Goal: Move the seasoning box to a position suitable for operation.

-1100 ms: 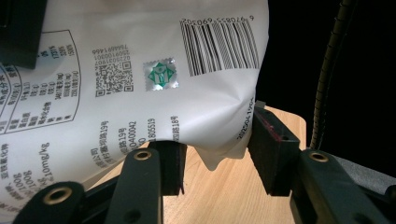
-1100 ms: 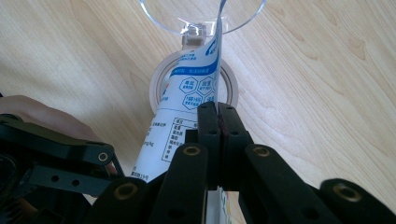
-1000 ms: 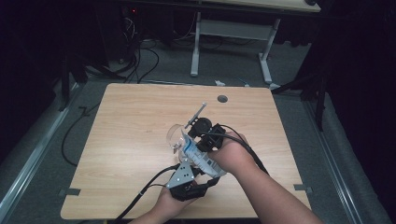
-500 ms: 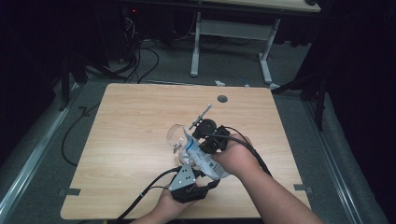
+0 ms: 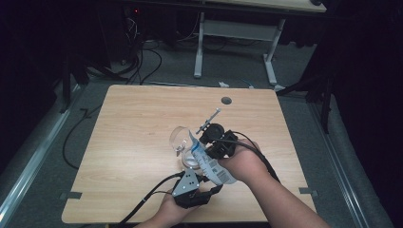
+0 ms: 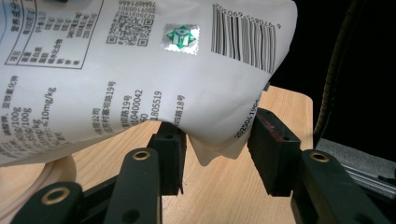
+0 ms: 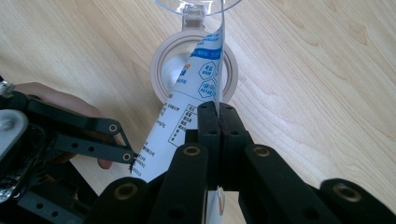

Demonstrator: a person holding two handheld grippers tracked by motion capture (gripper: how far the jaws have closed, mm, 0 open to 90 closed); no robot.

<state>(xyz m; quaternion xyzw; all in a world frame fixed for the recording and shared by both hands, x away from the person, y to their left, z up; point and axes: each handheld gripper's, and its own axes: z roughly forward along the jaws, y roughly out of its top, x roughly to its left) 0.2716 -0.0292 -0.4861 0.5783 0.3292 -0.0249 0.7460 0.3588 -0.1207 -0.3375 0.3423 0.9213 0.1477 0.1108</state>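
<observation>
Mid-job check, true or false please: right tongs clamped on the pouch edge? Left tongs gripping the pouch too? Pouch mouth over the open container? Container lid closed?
1. The right tongs are shut on the white pouch. True.
2. The left tongs squeeze the pouch. False: their jaws stand apart below its corner.
3. The pouch tip sits above the round container. True.
4. The clear lid is closed. False: it is flipped open.

R gripper (image 7: 218, 116) pinches pouch (image 7: 187, 112).
</observation>
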